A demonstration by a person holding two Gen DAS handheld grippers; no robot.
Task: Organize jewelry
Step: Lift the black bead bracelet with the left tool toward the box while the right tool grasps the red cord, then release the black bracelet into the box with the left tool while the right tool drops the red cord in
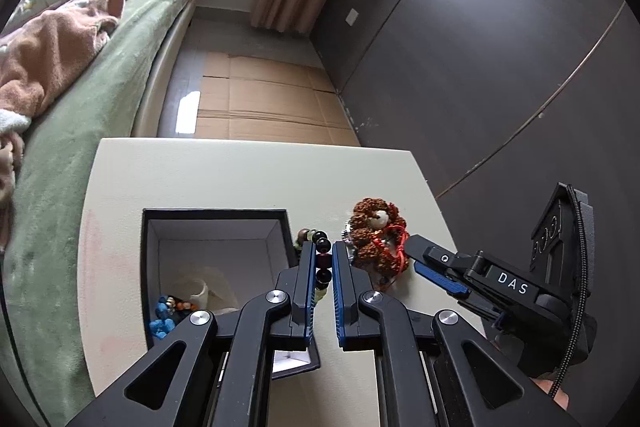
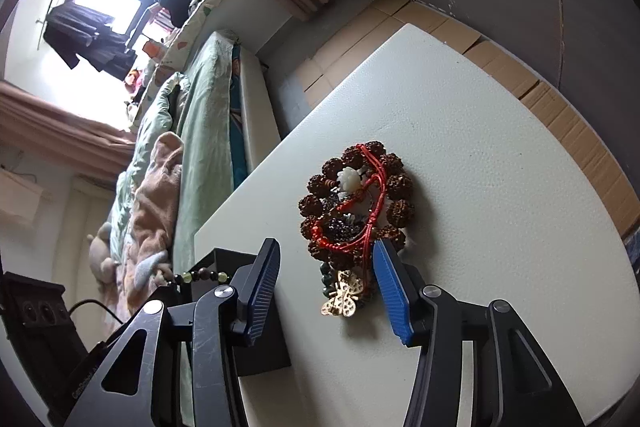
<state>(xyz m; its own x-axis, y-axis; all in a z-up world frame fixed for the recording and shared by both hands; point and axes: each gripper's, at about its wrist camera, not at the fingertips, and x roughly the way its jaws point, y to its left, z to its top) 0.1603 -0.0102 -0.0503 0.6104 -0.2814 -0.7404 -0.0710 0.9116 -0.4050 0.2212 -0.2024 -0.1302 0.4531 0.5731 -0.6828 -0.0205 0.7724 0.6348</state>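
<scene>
A pale tabletop point(image 1: 224, 183) fills the lower part of both wrist views. To the left of the left gripper's jaws sits an open black box point(image 1: 280, 219) with a white lining; inside it, below and left of the jaws, lie blue and orange beads point(image 1: 166, 315) and a cream-coloured piece. To the right of those jaws, and just ahead of the right gripper's jaws, lies a heap of jewelry: a brown seed-bead bracelet point(image 2: 356, 199) with a white carved flower point(image 2: 351, 178) and a tangled red cord point(image 2: 370, 215), with a gold butterfly brooch point(image 2: 343, 297) nearest the right jaws.

The left gripper point(image 1: 323, 267) is clenched on a strand of dark round beads point(image 1: 322, 259), held between its blue pads. The jaws are almost closed, with only the width of a bead between them. The right-wrist view shows the strand hanging out sideways, clear of the table, beside the box corner.

The right gripper point(image 2: 326, 279) is released, its jaws spread wide. The right pad tip appears to touch the near edge of the brown bracelet; the left pad is over bare table. The brooch lies between them.

The step in hand seems to be carrying the dark strand to the box. To do it well, lift it clear of the box wall, bring the trailing end over the opening, then let go low.
</scene>
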